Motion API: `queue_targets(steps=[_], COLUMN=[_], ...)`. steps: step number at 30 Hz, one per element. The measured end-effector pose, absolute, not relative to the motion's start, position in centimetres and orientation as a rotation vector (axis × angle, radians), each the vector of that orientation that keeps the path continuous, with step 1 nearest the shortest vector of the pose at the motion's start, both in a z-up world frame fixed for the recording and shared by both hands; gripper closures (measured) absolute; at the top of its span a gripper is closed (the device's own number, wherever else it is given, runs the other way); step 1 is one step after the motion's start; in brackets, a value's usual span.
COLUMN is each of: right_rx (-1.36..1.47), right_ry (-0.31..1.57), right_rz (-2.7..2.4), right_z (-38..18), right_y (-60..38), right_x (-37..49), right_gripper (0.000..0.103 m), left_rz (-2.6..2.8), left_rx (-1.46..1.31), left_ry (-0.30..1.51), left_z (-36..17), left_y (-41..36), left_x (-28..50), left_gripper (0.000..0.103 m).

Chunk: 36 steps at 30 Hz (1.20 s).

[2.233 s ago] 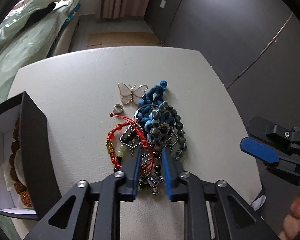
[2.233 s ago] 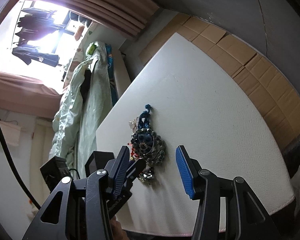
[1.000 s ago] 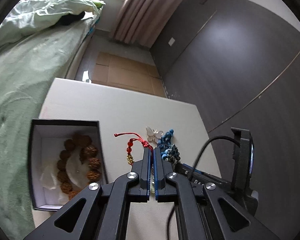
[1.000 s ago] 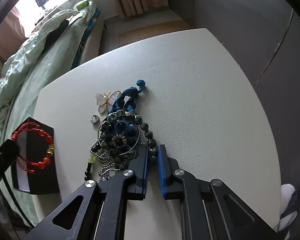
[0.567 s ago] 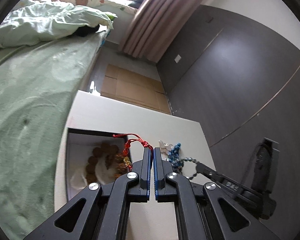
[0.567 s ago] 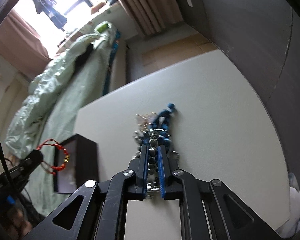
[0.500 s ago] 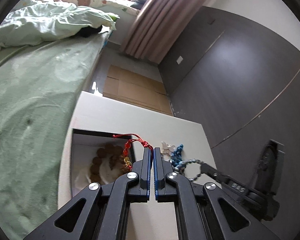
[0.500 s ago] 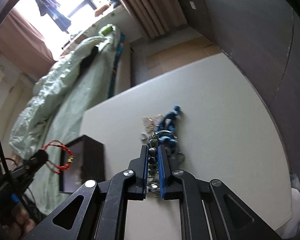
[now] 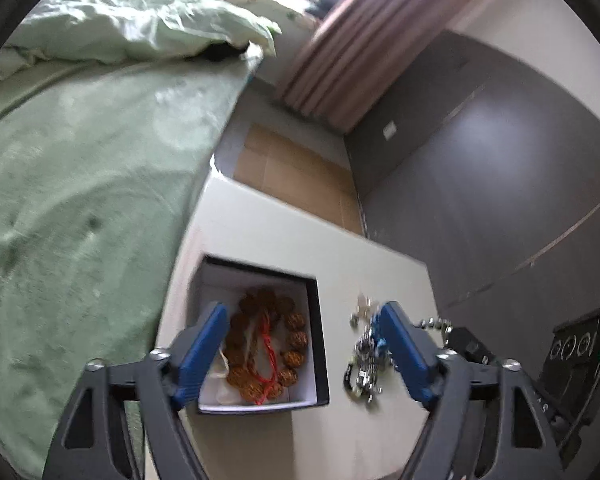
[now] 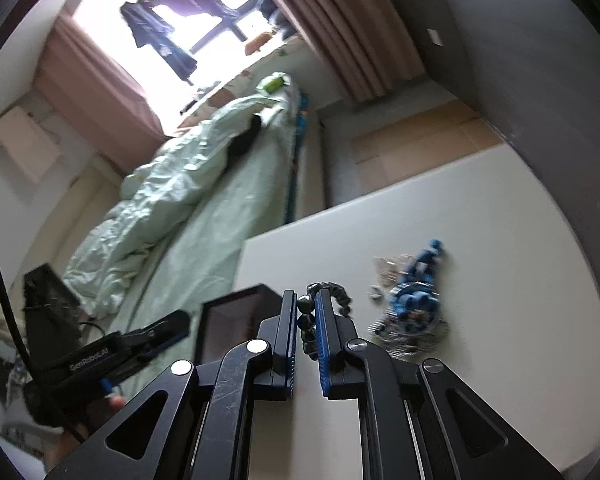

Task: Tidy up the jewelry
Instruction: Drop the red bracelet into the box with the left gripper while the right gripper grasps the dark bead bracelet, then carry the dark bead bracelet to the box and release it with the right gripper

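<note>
In the left wrist view my left gripper (image 9: pixel 302 322) is open above a black box (image 9: pixel 320 344) with a white lining. A brown bead bracelet (image 9: pixel 294 338) and the red cord bracelet (image 9: pixel 269 350) lie inside the box. In the right wrist view my right gripper (image 10: pixel 302 314) is shut on a dark green bead bracelet (image 10: pixel 332 290) and holds it above the table near the box (image 10: pixel 236 320). The remaining jewelry pile (image 10: pixel 410 304) with blue beads lies on the white table (image 10: pixel 480 240); it also shows in the left wrist view (image 9: pixel 366 354).
A bed with green bedding (image 9: pixel 80 140) runs along the table's left side. Dark wall panels (image 9: pixel 500 180) stand behind the table on the right. The left gripper (image 10: pixel 140 344) shows in the right wrist view beside the box.
My left gripper has opened and the red cord bracelet has dropped into the box. My right gripper has lifted the dark bead bracelet off the pile and moved toward the box.
</note>
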State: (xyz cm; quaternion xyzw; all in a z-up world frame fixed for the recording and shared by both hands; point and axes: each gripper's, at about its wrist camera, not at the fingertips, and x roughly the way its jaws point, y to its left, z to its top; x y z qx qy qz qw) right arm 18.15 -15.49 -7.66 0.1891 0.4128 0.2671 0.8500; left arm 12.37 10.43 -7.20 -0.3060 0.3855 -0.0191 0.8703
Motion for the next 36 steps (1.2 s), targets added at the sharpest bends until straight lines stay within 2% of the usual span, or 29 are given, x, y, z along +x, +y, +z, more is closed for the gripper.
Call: queue_targets(steps=[9, 20, 21, 22, 23, 24, 25, 36], right_rx=[0.408, 0.375, 0.362, 0.361, 0.368, 0.377, 0.383, 0.374], right_ry=[0.827, 0.877, 0.899, 0.918, 0.923, 0.915, 0.908, 0.918], right_rz=[0.701, 0.793, 0.805, 0.809, 0.806, 0.796, 0.789, 0.706], right_z=[-6.8, -7.9, -8.1, -8.4, -8.5, -8.5, -8.4, -8.1], right_y=[-11.1, -5.7, -5.2, -5.0, -5.1, -5.4, -5.8, -9.7], right_x=[17.4, 17.9, 18.1, 18.2, 18.2, 18.1, 18.1, 17.7], right_gripper=[0.092, 0.092, 0.09, 0.077, 0.058, 0.052, 0.049, 0.049], left_rz=[-0.005, 0.015, 0.015, 0.014, 0.012, 0.009, 0.007, -0.042], left_rx=[-0.698, -0.684, -0.683, -0.682, -0.681, -0.68, -0.677, -0.594], left_ry=[0.787, 0.785, 0.785, 0.787, 0.788, 0.788, 0.789, 0.834], left_z=[-7.1, -7.0, -7.1, -7.1, -7.1, -7.1, -7.0, -7.2], left_y=[13.1, 14.6, 14.6, 14.6, 14.6, 14.5, 14.4, 10.7], left_x=[11.4, 10.7, 10.6, 10.7, 10.7, 10.8, 10.8, 12.1], left_gripper=[0.022, 0.022, 0.022, 0.022, 0.022, 0.022, 0.022, 0.022])
